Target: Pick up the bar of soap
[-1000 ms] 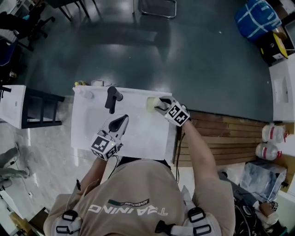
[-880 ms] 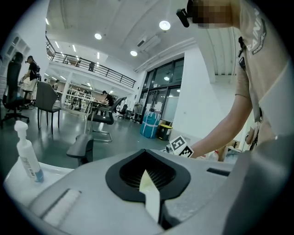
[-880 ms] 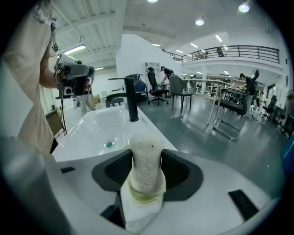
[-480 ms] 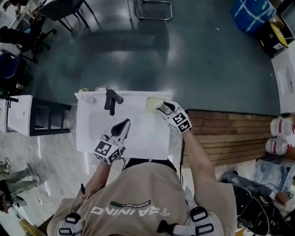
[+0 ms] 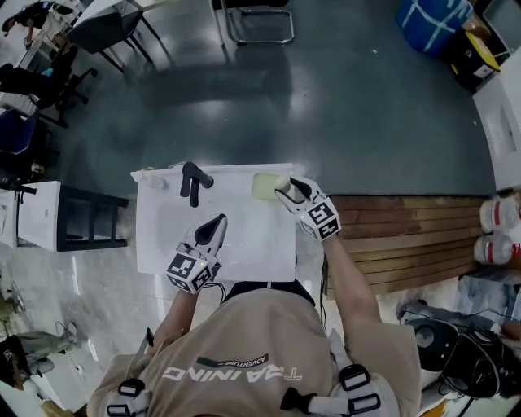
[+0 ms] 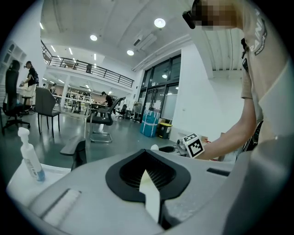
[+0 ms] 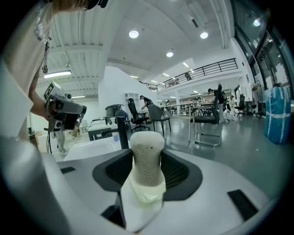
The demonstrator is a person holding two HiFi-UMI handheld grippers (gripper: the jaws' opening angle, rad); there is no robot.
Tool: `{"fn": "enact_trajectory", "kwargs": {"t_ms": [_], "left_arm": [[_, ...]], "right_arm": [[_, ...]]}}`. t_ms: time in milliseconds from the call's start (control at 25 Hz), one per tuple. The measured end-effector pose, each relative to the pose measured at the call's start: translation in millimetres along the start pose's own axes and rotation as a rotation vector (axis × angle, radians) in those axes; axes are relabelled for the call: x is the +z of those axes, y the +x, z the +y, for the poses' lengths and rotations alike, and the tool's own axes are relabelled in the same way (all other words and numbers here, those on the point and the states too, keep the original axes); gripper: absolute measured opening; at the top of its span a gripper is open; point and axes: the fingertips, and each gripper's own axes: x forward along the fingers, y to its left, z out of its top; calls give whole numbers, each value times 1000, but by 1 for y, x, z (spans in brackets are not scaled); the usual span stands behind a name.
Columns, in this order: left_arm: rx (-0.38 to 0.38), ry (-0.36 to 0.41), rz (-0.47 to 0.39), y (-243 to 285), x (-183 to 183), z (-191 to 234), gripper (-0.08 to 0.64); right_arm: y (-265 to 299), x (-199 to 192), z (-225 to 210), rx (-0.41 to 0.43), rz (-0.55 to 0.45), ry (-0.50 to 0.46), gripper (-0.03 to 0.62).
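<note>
The bar of soap (image 5: 264,186) is pale cream and sits over the far right corner of the white sink (image 5: 244,248). My right gripper (image 5: 281,187) is shut on it. In the right gripper view the soap (image 7: 147,156) stands upright between the black pads (image 7: 181,172) and fills the gap. My left gripper (image 5: 216,221) hovers over the sink's middle, its jaws together and holding nothing. In the left gripper view the left gripper (image 6: 146,172) shows only a thin pale sliver between its pads.
A black faucet (image 5: 194,179) rises at the sink's far edge, with a small pump bottle (image 6: 30,158) at the far left corner. Wooden slats (image 5: 399,236) lie to the right, a dark shelf unit (image 5: 81,220) to the left, and a chair (image 5: 256,20) stands beyond.
My right gripper has risen a little with the soap and rolled at the wrist. The left gripper has stayed nearly where it was over the sink.
</note>
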Motion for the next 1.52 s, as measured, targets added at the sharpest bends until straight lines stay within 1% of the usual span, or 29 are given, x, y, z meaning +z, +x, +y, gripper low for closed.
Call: {"fn": "enact_trajectory", "kwargs": {"t_ms": [360,600,680,800,1000,1160,1360,1520], "left_arm": [[8,29,-53,-6,20,0,-5],[4,41,-99,-7,33,0,-5],[5,35,-110,-13,38,0,-5],[15,54,-130,-20,53,2,-5],[22,93,-160,-28,77,8,-5],[32,118,-175,-36,89,14,-5],[41,125,-202,-40,104,14,-5],[48,132,-239,-44,119,18,-4]], "right_arm": [[-26,59,18,-11,-105,-42,195],[-42,100,35,-6,-163,-91,195],[-46,108,48,6,-171,-97,195],[-53,120,61,15,-183,-101,195],[-65,137,70,6,-201,-66,195],[-72,151,76,-4,-214,-81,195],[-89,175,83,-7,-253,-96,196],[-98,193,88,-4,-276,-98,195]]}}
